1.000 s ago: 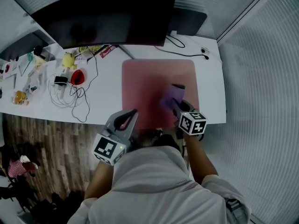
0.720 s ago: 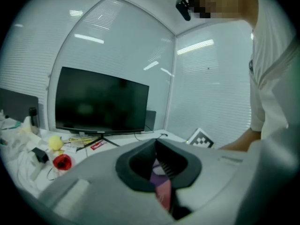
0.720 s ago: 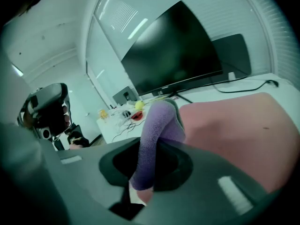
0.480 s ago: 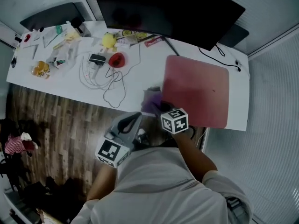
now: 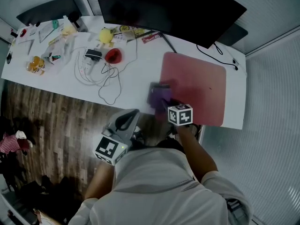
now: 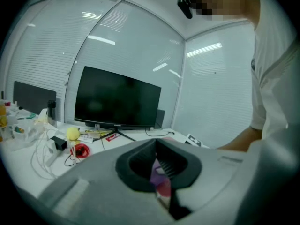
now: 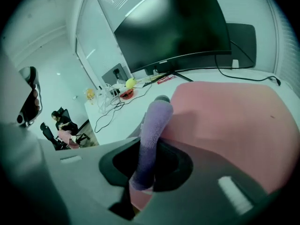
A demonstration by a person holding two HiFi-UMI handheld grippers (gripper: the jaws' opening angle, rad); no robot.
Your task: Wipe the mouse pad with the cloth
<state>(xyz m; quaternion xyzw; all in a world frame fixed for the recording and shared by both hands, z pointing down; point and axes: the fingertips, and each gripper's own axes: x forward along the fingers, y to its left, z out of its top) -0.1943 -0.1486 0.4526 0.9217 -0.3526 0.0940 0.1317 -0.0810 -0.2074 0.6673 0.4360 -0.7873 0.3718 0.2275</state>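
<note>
Right tongs (image 5: 166, 103) reach forward and down, jaws clamped on a purple cloth (image 5: 158, 93), with the bare right forearm (image 5: 196, 156) stretched out behind them from a white sleeve. Left tongs (image 5: 131, 115) are held nearer the body, jaws apparently together with nothing between them, on a bare left forearm (image 5: 100, 181).

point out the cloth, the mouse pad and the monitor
cloth (image 7: 153, 130), right gripper view, middle of the purple roll
mouse pad (image 5: 199, 86), head view, bare pink middle
monitor (image 5: 178, 8), head view, dark screen centre
</note>
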